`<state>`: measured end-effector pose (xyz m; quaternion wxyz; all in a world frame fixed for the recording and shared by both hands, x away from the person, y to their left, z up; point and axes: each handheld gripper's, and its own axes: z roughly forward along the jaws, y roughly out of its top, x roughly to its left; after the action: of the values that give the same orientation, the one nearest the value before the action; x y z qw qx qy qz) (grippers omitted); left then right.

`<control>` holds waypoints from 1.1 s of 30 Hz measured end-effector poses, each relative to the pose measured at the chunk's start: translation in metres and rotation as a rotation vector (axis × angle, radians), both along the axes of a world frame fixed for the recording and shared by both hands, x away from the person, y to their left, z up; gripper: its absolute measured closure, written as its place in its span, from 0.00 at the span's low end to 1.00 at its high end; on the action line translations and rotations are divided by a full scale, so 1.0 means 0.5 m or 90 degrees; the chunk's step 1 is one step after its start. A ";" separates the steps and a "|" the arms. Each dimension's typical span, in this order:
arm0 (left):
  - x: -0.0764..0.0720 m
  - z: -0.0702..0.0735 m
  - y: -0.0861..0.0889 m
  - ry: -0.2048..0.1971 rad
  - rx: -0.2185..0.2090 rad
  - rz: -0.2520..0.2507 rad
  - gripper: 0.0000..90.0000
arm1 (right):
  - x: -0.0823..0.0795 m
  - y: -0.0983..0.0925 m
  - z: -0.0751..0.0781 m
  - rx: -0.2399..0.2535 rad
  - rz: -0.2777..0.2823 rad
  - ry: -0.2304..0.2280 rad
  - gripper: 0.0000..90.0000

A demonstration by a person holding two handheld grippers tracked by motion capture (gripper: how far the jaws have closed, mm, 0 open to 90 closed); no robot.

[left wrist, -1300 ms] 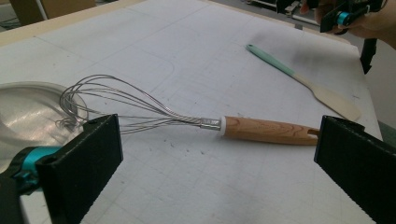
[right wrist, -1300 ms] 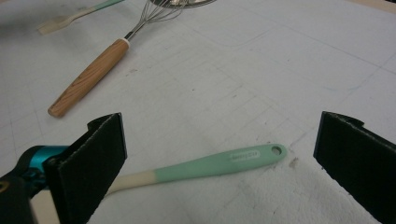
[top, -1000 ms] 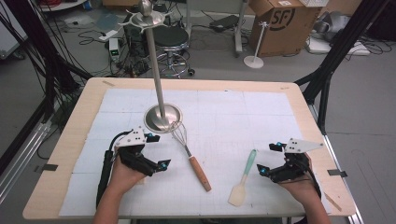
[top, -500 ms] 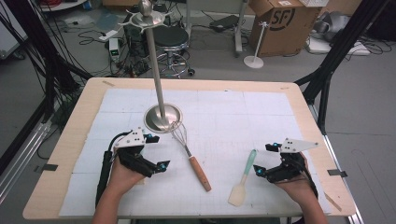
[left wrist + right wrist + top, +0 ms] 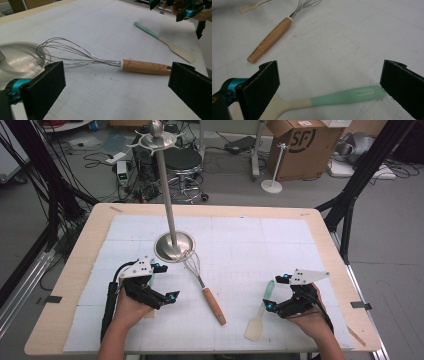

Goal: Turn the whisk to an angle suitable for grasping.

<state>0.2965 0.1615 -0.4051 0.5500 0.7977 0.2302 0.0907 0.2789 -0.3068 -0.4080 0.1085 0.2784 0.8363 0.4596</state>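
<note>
The right tongs (image 5: 329, 82), spread wide, straddle the spatula (image 5: 322, 98), lying crosswise between them; the left tongs (image 5: 117, 82), spread, face the whisk (image 5: 100, 61).

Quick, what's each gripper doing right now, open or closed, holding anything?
Left gripper: open, empty, facing the wire whisk with the wooden handle.
Right gripper: open, empty, over the mint-handled cream spatula.

- Table (image 5: 85, 270): light wood top, rectangular, with a white gridded mat (image 5: 300, 250) covering most of it.
- Stand (image 5: 172, 245): round metal base on the mat, upright pole.
- Whisk (image 5: 202, 280): flat on the mat, wires touching the base.
- Spatula (image 5: 261, 312): flat on the mat, well apart from the whisk.
</note>
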 end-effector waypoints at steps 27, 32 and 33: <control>0.000 0.004 0.003 -0.008 -0.010 0.001 0.02 | 0.022 0.283 -0.026 -0.086 0.113 0.055 0.16; 0.000 0.003 0.002 -0.006 -0.010 0.001 0.02 | 0.024 0.316 -0.041 -0.114 0.114 0.067 0.17; 0.001 0.003 0.002 -0.007 -0.009 -0.001 0.02 | 0.024 0.321 -0.044 -0.122 0.115 0.068 0.17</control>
<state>0.2968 0.1626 -0.4039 0.5570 0.7934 0.2273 0.0933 0.2910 -0.1463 -0.4301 0.0483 0.2144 0.9025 0.3704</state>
